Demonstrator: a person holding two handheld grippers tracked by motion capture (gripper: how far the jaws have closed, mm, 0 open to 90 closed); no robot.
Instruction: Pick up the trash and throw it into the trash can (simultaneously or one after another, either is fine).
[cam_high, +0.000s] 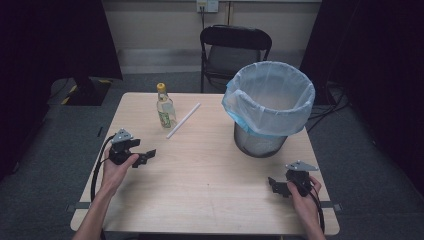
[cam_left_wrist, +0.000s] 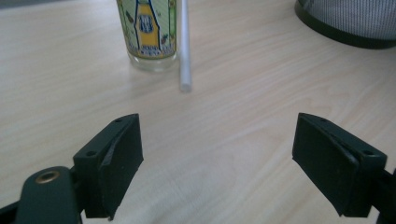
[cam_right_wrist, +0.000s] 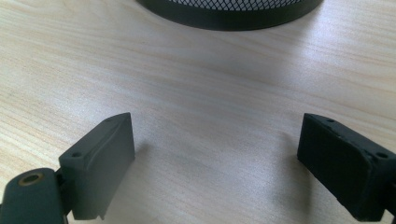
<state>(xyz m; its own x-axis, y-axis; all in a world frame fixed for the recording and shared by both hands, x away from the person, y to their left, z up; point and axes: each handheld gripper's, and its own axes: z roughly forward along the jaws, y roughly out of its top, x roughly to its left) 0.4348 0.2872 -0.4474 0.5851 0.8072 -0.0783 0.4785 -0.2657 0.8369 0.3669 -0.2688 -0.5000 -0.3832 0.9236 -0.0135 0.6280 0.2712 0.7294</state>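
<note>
left gripper (cam_left_wrist: 219, 158) hung released before the bottle (cam_left_wrist: 150, 35) and straw (cam_left_wrist: 185, 46); approach underway, next reaching ahead, then clenching.

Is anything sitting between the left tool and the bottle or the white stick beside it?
Nothing visible. The left tool is open and empty, and bare table lies between it and both the bottle and the white stick. The bin stands off to the right.
</note>
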